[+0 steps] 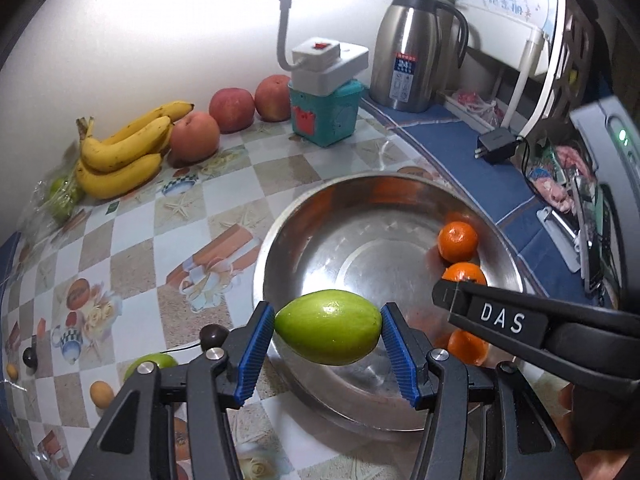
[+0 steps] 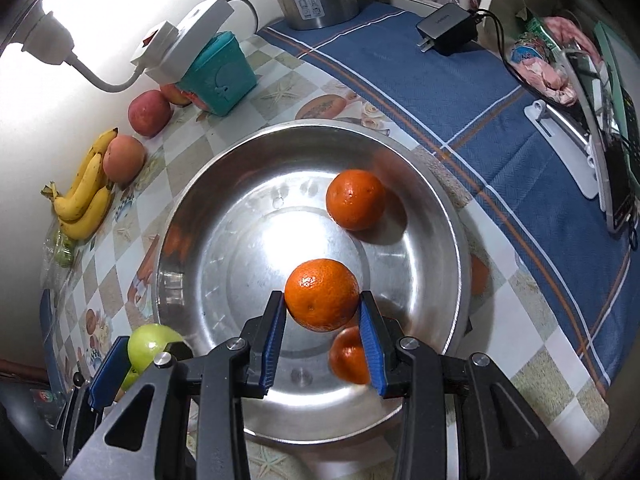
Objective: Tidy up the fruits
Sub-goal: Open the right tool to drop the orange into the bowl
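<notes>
Left wrist view: the left gripper has its fingers clamped on a green guava, held over the near rim of the steel bowl. Bananas and apples sit along the counter's far edge by the wall.

Right wrist view: the right gripper is pinching a mandarin just above the bowl floor, another mandarin already lying further in. Looks like the drop-off step; next up, probably lower and let go.
</notes>
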Tool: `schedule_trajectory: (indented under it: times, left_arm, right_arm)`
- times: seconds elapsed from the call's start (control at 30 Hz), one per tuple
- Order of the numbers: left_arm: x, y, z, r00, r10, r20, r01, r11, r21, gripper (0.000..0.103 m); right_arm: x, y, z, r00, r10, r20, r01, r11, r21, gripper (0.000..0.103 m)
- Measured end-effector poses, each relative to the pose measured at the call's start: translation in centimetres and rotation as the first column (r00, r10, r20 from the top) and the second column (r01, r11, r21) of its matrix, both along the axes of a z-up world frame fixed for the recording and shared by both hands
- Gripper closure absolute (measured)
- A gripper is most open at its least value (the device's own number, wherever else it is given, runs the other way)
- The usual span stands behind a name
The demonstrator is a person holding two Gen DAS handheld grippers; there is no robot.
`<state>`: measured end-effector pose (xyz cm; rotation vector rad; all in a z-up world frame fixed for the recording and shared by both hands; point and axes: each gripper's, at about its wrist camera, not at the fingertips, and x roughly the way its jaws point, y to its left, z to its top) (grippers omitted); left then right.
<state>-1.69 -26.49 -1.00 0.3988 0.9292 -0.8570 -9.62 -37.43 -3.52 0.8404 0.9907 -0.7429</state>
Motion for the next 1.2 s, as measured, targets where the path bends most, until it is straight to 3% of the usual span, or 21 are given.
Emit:
schedule_trajectory:
  times: [0.63, 1.2]
  left_arm:
    - [0.3, -1.4, -2.8, 1.0, -0.004, -0.008, 0.004, 0.999, 0.053, 0.045]
    - [0.4, -1.2, -1.4, 1.0, -0.006, 0.029, 0.006, 1.0, 0.031, 0.044]
  right_arm:
    - [0.7, -0.4, -1.7, 1.0, 0.015, 0.006, -0.015, 1.0, 0.003, 0.065]
    - [0.7, -0.5, -2.5, 1.0, 0.002, -0.015, -0.001, 1.0, 0.03, 0.064]
